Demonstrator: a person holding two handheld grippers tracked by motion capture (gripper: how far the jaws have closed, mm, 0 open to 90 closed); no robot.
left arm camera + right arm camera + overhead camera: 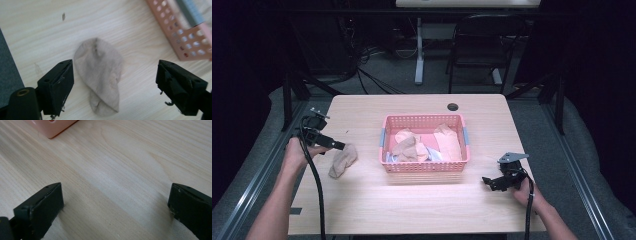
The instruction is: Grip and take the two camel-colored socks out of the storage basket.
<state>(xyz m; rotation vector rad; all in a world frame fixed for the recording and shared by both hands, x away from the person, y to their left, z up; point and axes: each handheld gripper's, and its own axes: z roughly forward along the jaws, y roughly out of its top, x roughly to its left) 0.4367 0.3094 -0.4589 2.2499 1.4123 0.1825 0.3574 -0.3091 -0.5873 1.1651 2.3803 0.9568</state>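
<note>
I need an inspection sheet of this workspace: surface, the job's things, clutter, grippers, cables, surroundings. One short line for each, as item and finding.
Surface: light wooden table, with a dark round hole near the far edge.
Job's things: beige sock lies flat on the table, left of the pink basket; the basket holds more beige and light cloth pieces.
Clutter: nothing seen.
Grippers: left gripper open, jaws wide on either side of the sock, not pressing it; right gripper open over bare wood.
Cables: black cable trails from the left gripper; another from the right.
Surroundings: dark room, black chair, floor cables.
</note>
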